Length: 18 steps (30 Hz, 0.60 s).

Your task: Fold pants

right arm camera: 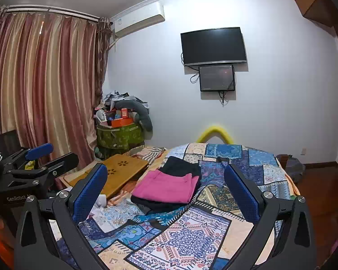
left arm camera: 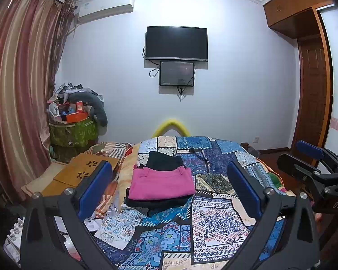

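Folded pink pants [left arm camera: 161, 183] [right arm camera: 166, 186] lie on top of a pile of folded dark pants [left arm camera: 164, 160] [right arm camera: 180, 167] on the patchwork bedspread [left arm camera: 214, 220] [right arm camera: 191, 231]. My left gripper [left arm camera: 169, 191] is open and empty, held above the bed on the near side of the pile. My right gripper [right arm camera: 165, 192] is open and empty too, at about the same height. Each gripper shows at the edge of the other's view: the right one [left arm camera: 313, 159] and the left one [right arm camera: 38, 157]. Neither touches the cloth.
A wooden lap desk [left arm camera: 85, 171] [right arm camera: 121, 171] lies on the bed left of the pile. A green bin heaped with clutter [left arm camera: 74, 126] [right arm camera: 120, 130] stands by the curtain [left arm camera: 18, 90]. A TV [left arm camera: 176, 42] hangs on the far wall. A wardrobe [left arm camera: 311, 85] stands at the right.
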Motion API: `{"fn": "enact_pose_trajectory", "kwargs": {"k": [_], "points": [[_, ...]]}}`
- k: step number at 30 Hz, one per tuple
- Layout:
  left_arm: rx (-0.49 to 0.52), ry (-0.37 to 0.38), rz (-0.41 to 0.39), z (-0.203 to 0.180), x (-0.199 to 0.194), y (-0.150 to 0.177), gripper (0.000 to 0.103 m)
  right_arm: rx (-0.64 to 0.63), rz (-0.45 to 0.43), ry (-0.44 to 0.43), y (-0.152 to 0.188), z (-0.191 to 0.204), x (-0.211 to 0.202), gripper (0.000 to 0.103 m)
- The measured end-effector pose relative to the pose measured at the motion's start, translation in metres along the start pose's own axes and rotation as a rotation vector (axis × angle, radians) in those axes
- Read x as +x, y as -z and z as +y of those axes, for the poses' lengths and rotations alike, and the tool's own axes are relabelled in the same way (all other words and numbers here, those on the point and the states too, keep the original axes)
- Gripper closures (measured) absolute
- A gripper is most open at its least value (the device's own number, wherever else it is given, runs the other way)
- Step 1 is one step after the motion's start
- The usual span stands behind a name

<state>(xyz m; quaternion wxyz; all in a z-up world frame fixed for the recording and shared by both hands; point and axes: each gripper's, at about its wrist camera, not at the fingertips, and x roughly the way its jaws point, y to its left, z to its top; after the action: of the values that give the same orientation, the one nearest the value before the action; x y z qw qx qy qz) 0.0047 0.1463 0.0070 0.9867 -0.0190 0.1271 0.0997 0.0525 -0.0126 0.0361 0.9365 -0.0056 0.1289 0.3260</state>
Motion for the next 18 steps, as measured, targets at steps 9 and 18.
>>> {"fn": "enact_pose_trajectory", "kwargs": {"k": [9, 18], "points": [[0.006, 0.017, -0.002, -0.0028, 0.0022, -0.0005, 0.0, 0.007, -0.003, 0.005, -0.0015, -0.002, -0.0043, 0.0], [0.002, 0.043, 0.006, -0.0004, 0.0027, 0.0, 0.0, 0.005, -0.004, 0.016, -0.0014, -0.0015, -0.0061, 0.0]]}}
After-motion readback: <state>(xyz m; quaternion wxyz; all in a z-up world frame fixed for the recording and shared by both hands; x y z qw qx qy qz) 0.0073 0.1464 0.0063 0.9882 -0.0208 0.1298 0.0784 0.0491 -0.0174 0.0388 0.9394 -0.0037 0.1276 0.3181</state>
